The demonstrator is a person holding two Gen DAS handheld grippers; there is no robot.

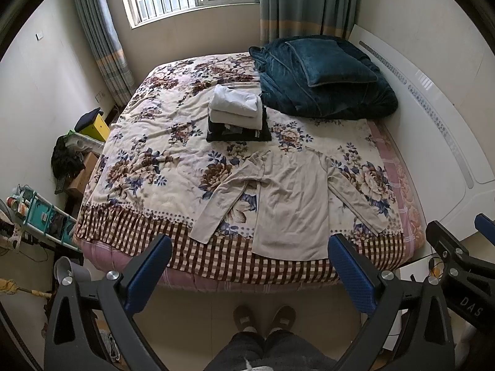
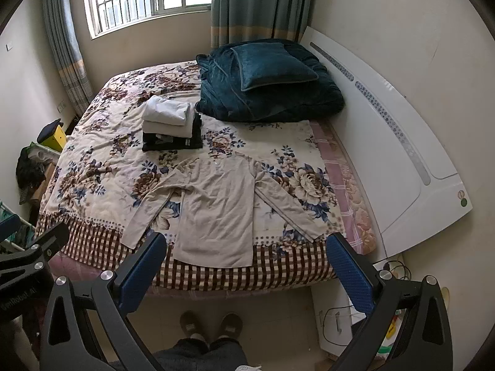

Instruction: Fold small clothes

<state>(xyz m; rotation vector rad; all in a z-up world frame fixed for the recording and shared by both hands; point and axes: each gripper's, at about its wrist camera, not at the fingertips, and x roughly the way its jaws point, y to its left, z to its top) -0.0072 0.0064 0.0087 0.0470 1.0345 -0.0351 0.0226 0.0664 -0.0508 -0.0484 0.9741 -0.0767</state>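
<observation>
A beige long-sleeved shirt lies spread flat near the front edge of the bed, sleeves angled out to both sides; it also shows in the right wrist view. Behind it sits a stack of folded clothes, white and beige pieces on dark ones, also in the right wrist view. My left gripper is open and empty, held off the bed's front edge above the floor. My right gripper is open and empty too, at about the same distance from the shirt's hem.
The floral bedspread covers the bed. A folded teal blanket with a pillow lies at the back right by the white headboard. Boxes and a rack stand left of the bed. My slippered feet are on the floor.
</observation>
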